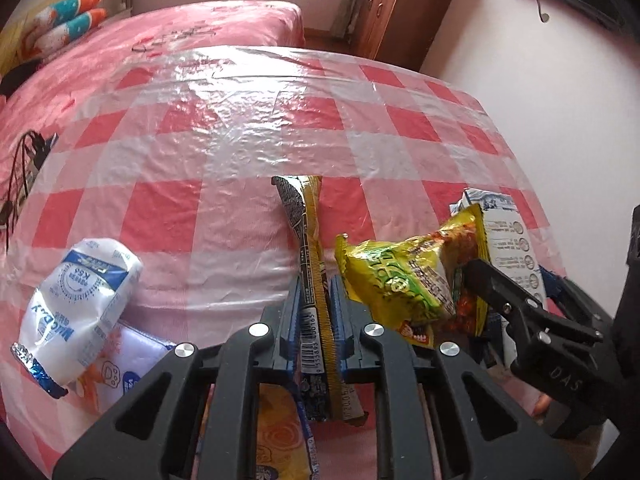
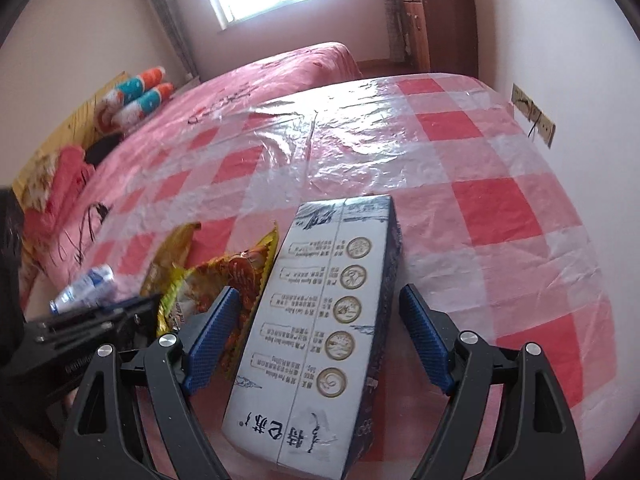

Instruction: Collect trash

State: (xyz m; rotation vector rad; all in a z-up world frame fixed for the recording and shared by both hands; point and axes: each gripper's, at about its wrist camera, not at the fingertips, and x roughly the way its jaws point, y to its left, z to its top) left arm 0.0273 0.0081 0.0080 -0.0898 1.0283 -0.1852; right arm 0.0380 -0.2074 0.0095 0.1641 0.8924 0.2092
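Gripping a folded yellow-and-black wrapper [image 1: 310, 300] at lower centre of its own view, the left claw [image 1: 316, 320] is clamped shut on it. Right claw [image 2: 316, 336] stands wide, straddling the white carton [image 2: 320, 328] on the checked bench [image 2: 500, 208] without pressing; closing seems next. Only the left view shows the white pouch [image 1: 80, 308]; the yellow snack bag [image 1: 400, 280] lies between.

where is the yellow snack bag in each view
Left wrist: yellow snack bag sits right of centre, just right of the left gripper.
Right wrist: yellow snack bag lies lower left, against the white carton's left side.
Shared landmark: white carton, beside the bag in both.
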